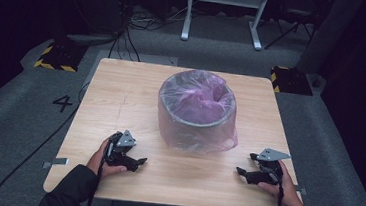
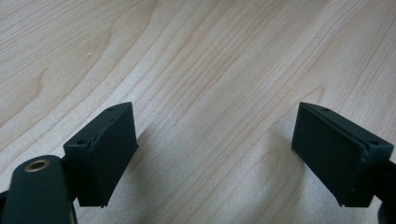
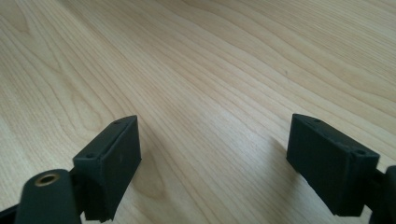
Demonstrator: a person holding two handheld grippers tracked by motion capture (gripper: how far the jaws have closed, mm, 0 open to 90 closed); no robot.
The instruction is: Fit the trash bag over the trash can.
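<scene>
Both grippers, left (image 1: 138, 163) and right (image 1: 241, 172), are resting wide-jawed and empty on the light wooden table (image 1: 121, 97), the pink-bag-lined grey round bin (image 1: 196, 109) standing untouched ahead between them.

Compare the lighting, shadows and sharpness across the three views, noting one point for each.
High view: lit table, dark surroundings, soft overall, faint sheen on the bag-lined bin. Left gripper view: bright even light, sharp wood grain, soft shadows beside the open left hand-held gripper. Right gripper view: similar brightness, near jaw edges of the right hand-held gripper slightly blurred, short shadows.
</scene>
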